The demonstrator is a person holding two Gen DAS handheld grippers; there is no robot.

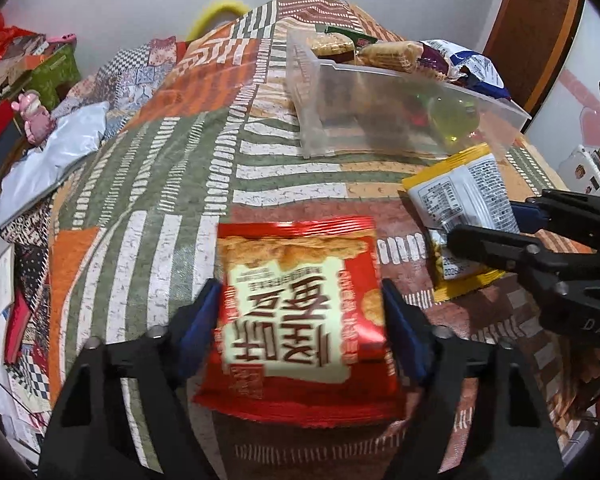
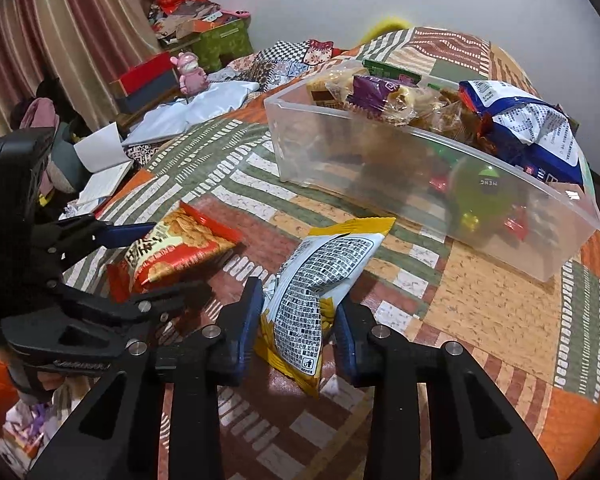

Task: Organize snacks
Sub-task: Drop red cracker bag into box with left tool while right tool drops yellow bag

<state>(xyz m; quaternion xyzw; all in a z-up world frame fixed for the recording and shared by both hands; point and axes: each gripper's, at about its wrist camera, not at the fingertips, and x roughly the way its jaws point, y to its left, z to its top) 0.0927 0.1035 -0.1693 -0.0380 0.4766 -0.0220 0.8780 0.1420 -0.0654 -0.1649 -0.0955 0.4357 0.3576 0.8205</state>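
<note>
My left gripper is shut on a red snack packet, its blue pads pressing both sides; the packet sits low over the patterned tablecloth. My right gripper is shut on a yellow and white snack packet, squeezed between the pads. The red packet also shows in the right wrist view, with the left gripper around it. The right gripper shows at the right of the left wrist view, on the yellow packet. A clear plastic bin holding several snacks stands beyond both.
The table wears a patchwork cloth of green, orange and white. A blue and white bag leans out of the bin's far right end. To the left, off the table, lie papers, boxes, a pink figurine and curtains.
</note>
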